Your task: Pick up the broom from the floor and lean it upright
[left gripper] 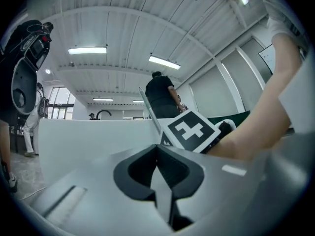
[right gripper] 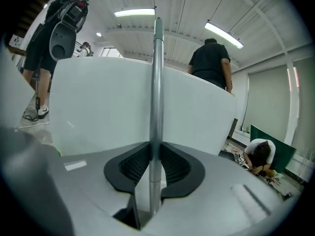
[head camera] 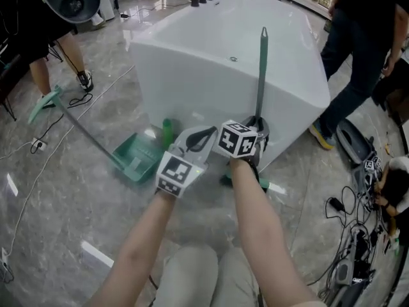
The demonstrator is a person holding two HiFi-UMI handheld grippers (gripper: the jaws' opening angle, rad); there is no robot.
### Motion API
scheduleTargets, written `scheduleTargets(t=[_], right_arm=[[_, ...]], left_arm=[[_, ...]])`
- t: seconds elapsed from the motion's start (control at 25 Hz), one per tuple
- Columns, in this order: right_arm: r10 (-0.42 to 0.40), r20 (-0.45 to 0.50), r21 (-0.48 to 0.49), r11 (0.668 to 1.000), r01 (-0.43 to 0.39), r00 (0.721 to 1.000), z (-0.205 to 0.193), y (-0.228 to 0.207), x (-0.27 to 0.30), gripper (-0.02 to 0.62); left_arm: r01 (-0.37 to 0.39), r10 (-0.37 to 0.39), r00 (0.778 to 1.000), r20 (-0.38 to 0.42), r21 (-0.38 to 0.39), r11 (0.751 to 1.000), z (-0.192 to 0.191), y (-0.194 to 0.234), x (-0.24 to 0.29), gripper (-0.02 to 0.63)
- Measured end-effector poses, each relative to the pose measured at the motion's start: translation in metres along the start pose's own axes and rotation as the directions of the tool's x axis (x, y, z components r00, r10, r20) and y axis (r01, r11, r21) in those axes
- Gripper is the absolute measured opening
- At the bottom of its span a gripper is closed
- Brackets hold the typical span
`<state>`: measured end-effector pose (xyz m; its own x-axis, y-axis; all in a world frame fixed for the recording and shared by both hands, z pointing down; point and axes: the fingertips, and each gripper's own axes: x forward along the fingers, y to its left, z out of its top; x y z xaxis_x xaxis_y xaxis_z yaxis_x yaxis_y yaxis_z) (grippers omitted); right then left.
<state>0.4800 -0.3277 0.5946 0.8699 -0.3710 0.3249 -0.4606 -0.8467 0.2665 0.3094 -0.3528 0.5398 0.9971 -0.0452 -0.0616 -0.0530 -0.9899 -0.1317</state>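
The broom's grey handle (head camera: 262, 75) stands upright against the front of the white bathtub (head camera: 211, 50). Its green head (head camera: 262, 185) shows on the floor, partly hidden behind my right forearm. My right gripper (head camera: 258, 125) is shut on the handle low down. In the right gripper view the handle (right gripper: 156, 82) runs straight up between the ribbed pads of the right gripper (right gripper: 156, 149). My left gripper (head camera: 208, 135) is just to the left of it, shut with nothing in it. The left gripper (left gripper: 157, 149) shows its jaws meeting, with the broom handle (left gripper: 150, 114) thin beyond them.
A green dustpan (head camera: 137, 158) with a long handle lies on the marble floor left of the grippers. A standing person (head camera: 358, 62) is at the tub's right corner, and another person (head camera: 393, 184) crouches by cables (head camera: 354, 235). Someone's legs (head camera: 57, 62) are at the upper left.
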Motion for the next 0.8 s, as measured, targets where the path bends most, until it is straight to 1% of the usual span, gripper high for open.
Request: scheduleTargets(t=[0.12, 0.2, 0.36, 0.4, 0.48, 0.6, 0.68, 0.76, 0.8], right_arm=[[-0.027, -0.002, -0.017, 0.999, 0.027, 1.0, 0.002, 0.003, 0.005, 0.077], [-0.023, 0.005, -0.031, 0.999, 0.023, 1.0, 0.0, 0.007, 0.005, 0.077], [0.0, 0.036, -0.036, 0.999, 0.001, 0.999, -0.002, 0.011, 0.002, 0.068], [0.007, 0.048, -0.035, 0.999, -0.005, 0.999, -0.002, 0.01, 0.0, 0.077], [0.031, 0.088, -0.035, 0.999, -0.028, 0.996, 0.001, 0.008, -0.004, 0.112], [0.093, 0.171, -0.063, 0.995, -0.084, 0.981, 0.008, 0.012, -0.015, 0.21], [0.131, 0.204, -0.098, 0.989, -0.113, 0.97, 0.007, 0.015, -0.022, 0.236], [0.19, 0.231, -0.13, 0.978, -0.163, 0.954, 0.004, 0.015, -0.031, 0.287], [0.239, 0.246, -0.149, 0.967, -0.207, 0.939, 0.003, 0.015, -0.038, 0.305]], left_arm=[[0.015, -0.015, 1.0, -0.006, 0.026, 1.0, -0.004, 0.005, 0.001, 0.0], [0.016, -0.015, 1.0, -0.01, 0.022, 1.0, -0.01, 0.009, -0.001, 0.0], [-0.02, 0.021, 0.999, -0.037, 0.003, 1.0, -0.024, 0.024, -0.008, 0.0], [-0.029, 0.028, 0.999, -0.041, -0.003, 1.0, -0.027, 0.026, -0.009, 0.0], [-0.042, 0.041, 0.998, -0.045, -0.013, 0.999, -0.031, 0.029, -0.009, 0.0], [-0.044, 0.044, 0.998, -0.043, -0.01, 0.999, -0.031, 0.029, -0.006, 0.0], [-0.043, 0.043, 0.998, -0.041, -0.008, 0.999, -0.031, 0.027, -0.004, -0.001], [-0.045, 0.045, 0.998, -0.038, -0.011, 0.999, -0.031, 0.023, -0.003, 0.0], [-0.046, 0.046, 0.998, -0.037, -0.011, 0.999, -0.031, 0.021, -0.003, 0.0]])
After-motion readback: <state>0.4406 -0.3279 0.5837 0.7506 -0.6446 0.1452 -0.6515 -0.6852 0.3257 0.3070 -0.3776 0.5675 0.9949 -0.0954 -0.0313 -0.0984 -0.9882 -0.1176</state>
